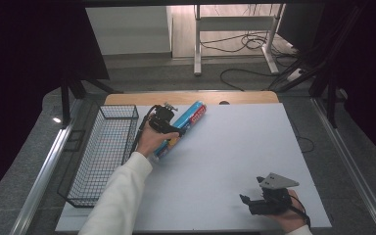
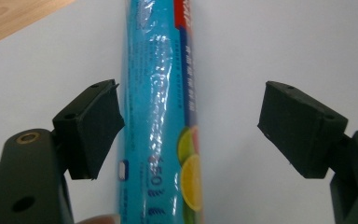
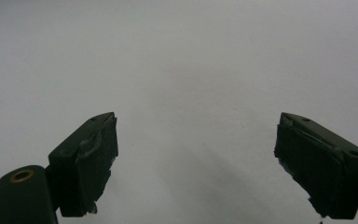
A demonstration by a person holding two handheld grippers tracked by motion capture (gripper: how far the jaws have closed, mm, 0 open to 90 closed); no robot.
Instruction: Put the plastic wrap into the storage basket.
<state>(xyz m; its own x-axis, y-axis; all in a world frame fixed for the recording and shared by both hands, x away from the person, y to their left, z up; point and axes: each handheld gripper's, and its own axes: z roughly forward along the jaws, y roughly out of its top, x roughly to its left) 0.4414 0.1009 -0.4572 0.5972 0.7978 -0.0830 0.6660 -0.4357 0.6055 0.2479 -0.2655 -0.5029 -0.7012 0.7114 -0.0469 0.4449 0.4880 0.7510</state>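
- Now the left gripper point(image 2: 189, 133) has its fingers point(image 2: 91, 128) spread wide around a blue roll point(image 2: 161, 112) of wrap; one finger sits just beside the roll's side, the other stands well apart, and nothing is clamped.
- Seen from above, that left gripper point(image 1: 165, 122) hovers over the middle of the roll point(image 1: 188, 120), which lies slanted on the white counter point(image 1: 235, 156), toward its far left.
- Just left of the roll stands a wire basket point(image 1: 103, 152), with nothing in it that I can make out.
- Down at the near right, the right gripper point(image 1: 254, 201) rests by the counter's edge, its fingers point(image 3: 86, 161) wide apart over bare counter.
- As I judge it, the work is at the start: closing on the roll, lifting it and, likely, setting it in the basket all remain.
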